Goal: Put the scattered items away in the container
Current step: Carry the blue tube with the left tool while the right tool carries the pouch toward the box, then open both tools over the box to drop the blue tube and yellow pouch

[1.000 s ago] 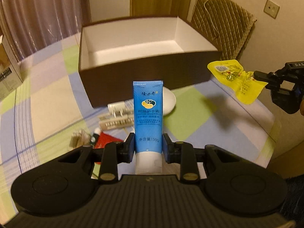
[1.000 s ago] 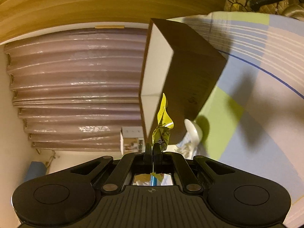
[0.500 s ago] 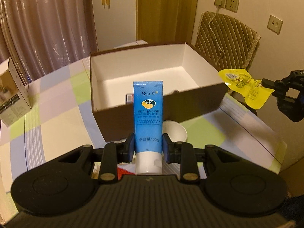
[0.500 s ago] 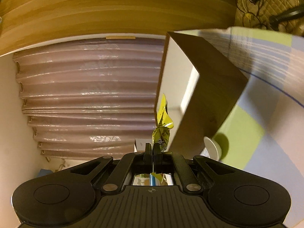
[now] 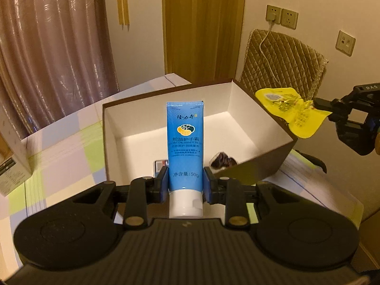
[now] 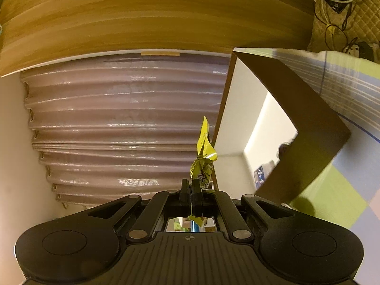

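Note:
A blue hand cream tube [image 5: 185, 142] stands upright between the fingers of my left gripper [image 5: 185, 178], which is shut on it just above its white cap. It hangs over the near wall of the brown box [image 5: 273, 156], whose inside is white. In the left wrist view my right gripper [image 5: 324, 109] comes in from the right, shut on a crumpled yellow sachet [image 5: 289, 111] at the box's right rim. In the right wrist view the sachet [image 6: 204, 156] sticks up from the shut gripper [image 6: 190, 187], with the box [image 6: 308, 123] just right of it.
Inside the box lie a dark wrapped item [image 5: 223, 161] and a small blue packet [image 5: 159, 165]. A cardboard carton [image 5: 11, 159] stands at the left on the checked tablecloth [image 5: 66, 147]. A quilted chair [image 5: 285, 64] stands behind the box, past the table's right edge.
Both grippers have risen and come closer to the box, each keeping its item. The box's inside now shows, and the loose items on the cloth in front have dropped out of view.

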Demonstrator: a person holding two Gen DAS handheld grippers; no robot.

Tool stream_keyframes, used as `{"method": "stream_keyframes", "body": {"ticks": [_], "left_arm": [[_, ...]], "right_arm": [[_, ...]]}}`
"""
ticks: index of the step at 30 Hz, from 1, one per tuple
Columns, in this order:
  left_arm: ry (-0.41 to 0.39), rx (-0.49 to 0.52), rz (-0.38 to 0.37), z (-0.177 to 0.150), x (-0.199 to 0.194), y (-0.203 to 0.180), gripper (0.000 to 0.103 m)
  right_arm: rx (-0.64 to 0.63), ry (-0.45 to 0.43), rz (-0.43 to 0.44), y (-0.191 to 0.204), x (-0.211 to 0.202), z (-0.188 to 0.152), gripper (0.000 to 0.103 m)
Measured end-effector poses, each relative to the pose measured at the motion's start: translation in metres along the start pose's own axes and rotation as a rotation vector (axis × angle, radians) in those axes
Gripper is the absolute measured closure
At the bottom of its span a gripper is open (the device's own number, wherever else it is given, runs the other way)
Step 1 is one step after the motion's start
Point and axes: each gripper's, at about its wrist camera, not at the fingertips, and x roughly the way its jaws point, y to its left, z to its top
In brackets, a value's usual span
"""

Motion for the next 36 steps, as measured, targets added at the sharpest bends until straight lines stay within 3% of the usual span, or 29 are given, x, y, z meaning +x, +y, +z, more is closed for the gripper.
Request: {"method": "stream_keyframes", "body": {"ticks": [17, 36], "left_arm": [[0.052, 0.025, -0.011, 0.042, 0.084, -0.002, 0.078], [0.157, 0.003, -0.032, 0.055, 0.164, 0.003, 0.078]], "right_arm": [[-0.051, -0.038, -0.112, -0.004, 0.048, 0.039, 0.1], [-0.139, 0.005, -0.3, -0.015, 0.105, 0.073, 0.1]]}}
